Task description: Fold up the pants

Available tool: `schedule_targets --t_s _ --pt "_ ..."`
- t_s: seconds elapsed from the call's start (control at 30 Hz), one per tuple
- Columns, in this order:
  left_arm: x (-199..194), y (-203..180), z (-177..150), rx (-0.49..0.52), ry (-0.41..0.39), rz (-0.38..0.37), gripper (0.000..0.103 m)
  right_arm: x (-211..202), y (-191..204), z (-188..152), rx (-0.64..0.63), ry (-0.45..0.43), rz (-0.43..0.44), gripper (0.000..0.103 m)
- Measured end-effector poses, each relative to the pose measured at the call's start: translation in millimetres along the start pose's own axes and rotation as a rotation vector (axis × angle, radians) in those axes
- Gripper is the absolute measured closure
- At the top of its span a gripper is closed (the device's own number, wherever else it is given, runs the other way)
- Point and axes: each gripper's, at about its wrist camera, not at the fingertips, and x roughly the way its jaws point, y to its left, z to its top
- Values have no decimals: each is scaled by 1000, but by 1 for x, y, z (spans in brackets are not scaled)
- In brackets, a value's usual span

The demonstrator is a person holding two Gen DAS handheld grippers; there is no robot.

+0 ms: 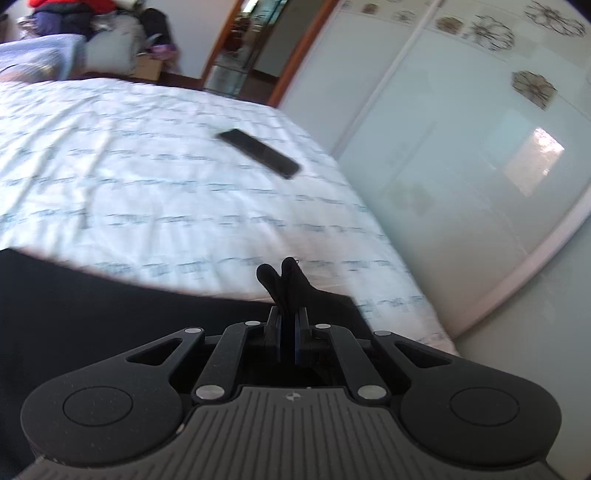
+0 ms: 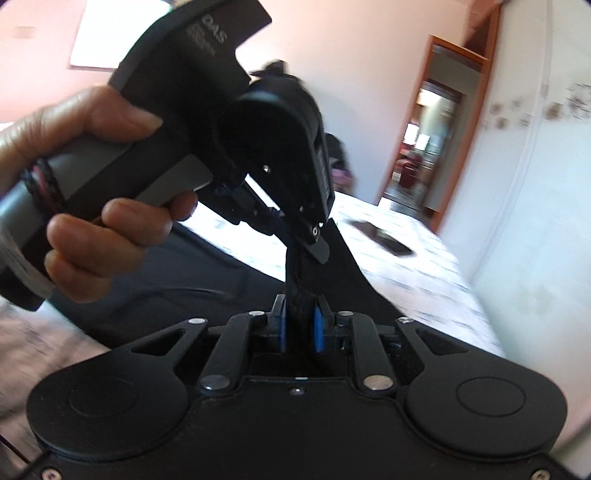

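Black pants [image 1: 110, 295] lie on a white patterned bed [image 1: 147, 166]. My left gripper [image 1: 288, 317] is shut on a bunched edge of the pants, which sticks up between its fingers, lifted above the bed. My right gripper [image 2: 299, 314] is shut on the same black fabric [image 2: 343, 269], with a thick fold between its blue pads [image 2: 317, 328]. The left gripper [image 2: 314, 243], held in a hand [image 2: 92, 184], shows just above and ahead of the right one, pinching the same strip of cloth.
A black phone [image 1: 258, 151] lies on the bed further off, also in the right wrist view [image 2: 384, 240]. White wardrobe doors [image 1: 461, 147] stand close along the bed's right side. An open doorway [image 2: 436, 147] and piled clothes [image 1: 74, 18] are at the far end.
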Motion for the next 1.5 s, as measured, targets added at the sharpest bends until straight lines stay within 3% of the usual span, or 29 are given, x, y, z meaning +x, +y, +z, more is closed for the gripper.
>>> schedule_targets --t_s 0.3,0.53,0.63,0.7,0.77,0.93,1.1,1.27,1.3,1.4,1.5 --pt "-42 80 -3 -40 -18 117 95 31 56 22 -40 4 155 87" --pt "-38 108 -7 -32 -34 181 91 53 88 32 -67 47 204 87" --pt "-30 114 -8 -19 -12 233 73 65 97 35 -80 83 207 87" --pt "-31 119 -10 -17 -12 282 35 67 97 35 -85 102 214 80" --pt "-39 124 -12 -16 -27 316 23 60 95 31 -95 102 219 71" --pt "-84 145 -15 -98 -77 382 26 34 71 34 -53 74 213 70" --pt "-158 162 -23 -131 -156 494 25 7 39 32 46 77 224 62" --pt "-241 166 -19 -86 -233 726 24 -26 10 24 81 130 179 62" --pt "-256 164 -15 -74 -252 762 20 -34 2 22 83 136 162 62" --pt "-269 147 -1 4 -286 776 2 -53 -20 20 80 136 56 62" --pt "-229 115 6 165 -246 760 1 -42 -31 5 76 157 -37 62"
